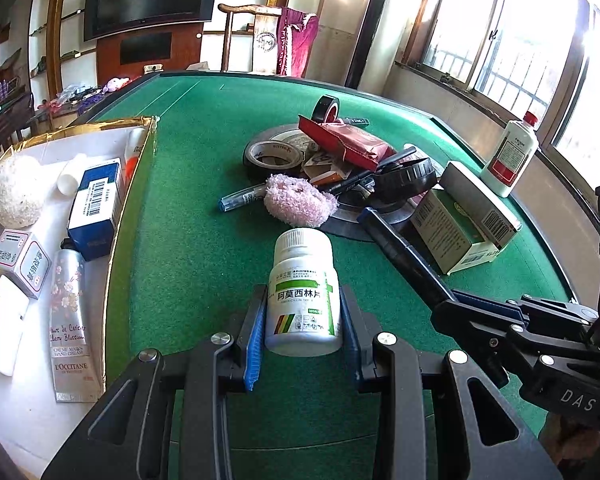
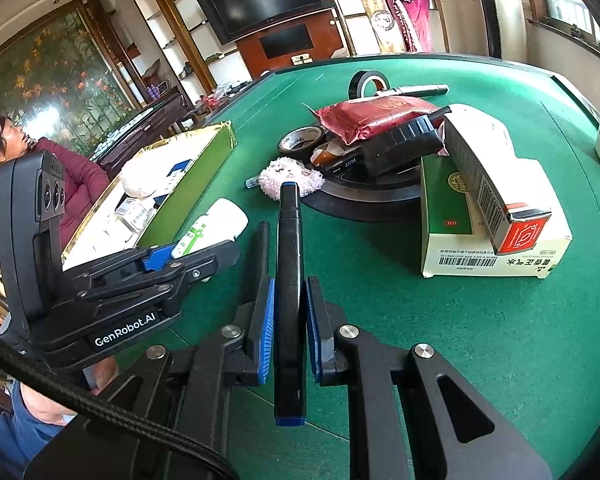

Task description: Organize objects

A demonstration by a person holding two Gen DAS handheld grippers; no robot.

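The left gripper [image 1: 303,322] is clamped on a white pill bottle [image 1: 302,292], cap pointing away, held above the green table [image 1: 204,208]. The right gripper [image 2: 290,316] pinches a black-and-blue marker [image 2: 289,280] lengthwise between its blue pads [image 2: 265,320].

The left wrist view looks straight into the gold-rimmed white tray [image 1: 80,136] at the table's left edge: a hand-cream tube [image 1: 70,328] lies nearest, then a blue box [image 1: 96,204], a grey carton [image 1: 18,260] and a white fluffy ball [image 1: 16,192]. The right wrist view sees only the tray's green outer wall and glare inside.

Beyond both grippers, mid-table, a pink puff [image 1: 300,200] rests against a dark round disc [image 2: 364,200] heaped with a tape roll [image 1: 274,154], a red pouch [image 1: 348,140] and a black lid [image 1: 406,178].

The right wrist view alone shows a red-ended carton [image 2: 496,184] lying slantwise atop the green-and-white box [image 2: 496,248]. A white bottle [image 1: 510,156] stands near the right edge.
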